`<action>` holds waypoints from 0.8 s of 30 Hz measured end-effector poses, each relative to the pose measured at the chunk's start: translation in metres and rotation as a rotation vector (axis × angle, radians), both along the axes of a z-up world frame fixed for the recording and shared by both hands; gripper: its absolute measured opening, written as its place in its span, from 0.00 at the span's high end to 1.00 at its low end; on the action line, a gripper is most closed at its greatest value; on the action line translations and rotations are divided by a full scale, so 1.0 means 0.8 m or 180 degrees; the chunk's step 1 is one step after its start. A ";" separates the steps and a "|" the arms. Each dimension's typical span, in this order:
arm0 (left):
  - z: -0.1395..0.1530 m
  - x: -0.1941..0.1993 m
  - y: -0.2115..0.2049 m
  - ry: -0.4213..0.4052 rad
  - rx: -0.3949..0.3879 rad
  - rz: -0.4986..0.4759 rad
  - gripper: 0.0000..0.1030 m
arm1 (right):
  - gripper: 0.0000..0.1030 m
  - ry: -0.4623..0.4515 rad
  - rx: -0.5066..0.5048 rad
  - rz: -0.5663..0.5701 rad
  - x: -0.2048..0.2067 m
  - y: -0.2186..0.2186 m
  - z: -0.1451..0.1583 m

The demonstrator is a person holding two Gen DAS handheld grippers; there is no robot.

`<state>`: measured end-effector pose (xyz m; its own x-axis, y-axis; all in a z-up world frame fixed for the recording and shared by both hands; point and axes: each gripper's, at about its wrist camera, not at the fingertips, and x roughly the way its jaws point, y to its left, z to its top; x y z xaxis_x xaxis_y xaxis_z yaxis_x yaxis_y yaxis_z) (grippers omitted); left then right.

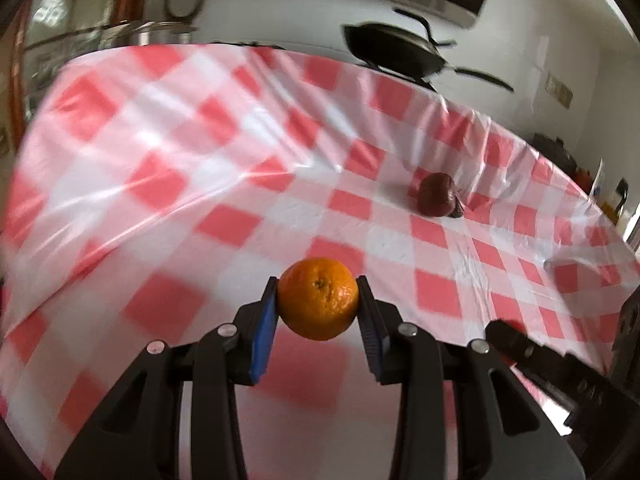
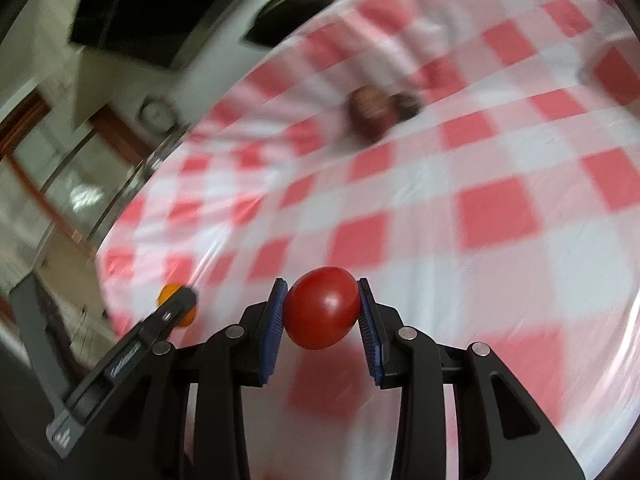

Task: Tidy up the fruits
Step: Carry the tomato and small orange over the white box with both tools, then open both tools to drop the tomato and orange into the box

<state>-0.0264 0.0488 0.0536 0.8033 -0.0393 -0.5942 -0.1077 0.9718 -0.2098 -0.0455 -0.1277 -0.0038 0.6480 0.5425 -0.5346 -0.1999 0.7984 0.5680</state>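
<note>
My left gripper (image 1: 318,294) is shut on an orange mandarin (image 1: 318,298), its blue pads pressing both sides, held above the red-and-white checked tablecloth (image 1: 160,184). My right gripper (image 2: 322,306) is shut on a red tomato (image 2: 322,307), also held over the cloth. A dark red-brown fruit (image 1: 438,199) lies on the cloth further off to the right in the left wrist view. The right wrist view shows it blurred (image 2: 374,114) near the top centre. The left gripper with the mandarin (image 2: 176,304) shows at the lower left of the right wrist view.
Black frying pans (image 1: 394,50) stand beyond the table's far edge. A metal pot (image 1: 160,34) sits at the back left. The other gripper's dark arm (image 1: 560,364) crosses the lower right of the left wrist view.
</note>
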 end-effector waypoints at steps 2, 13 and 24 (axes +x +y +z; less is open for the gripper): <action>0.002 -0.037 0.026 -0.0042 0.0072 0.0080 0.63 | 0.66 -0.0041 -0.0092 0.0209 -0.024 0.029 0.003; -0.013 -0.221 0.219 -0.0021 0.0041 0.0824 0.63 | 0.66 -0.0442 -0.0696 0.1516 -0.145 0.211 0.020; -0.099 -0.340 0.367 0.0629 0.0186 0.1499 0.63 | 0.66 -0.0685 -0.1372 0.3243 -0.286 0.385 -0.025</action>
<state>-0.2984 0.3422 -0.0256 0.5980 0.3378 -0.7268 -0.5688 0.8178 -0.0878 -0.2744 0.1806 -0.0236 0.1096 0.6685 -0.7356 -0.9311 0.3280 0.1593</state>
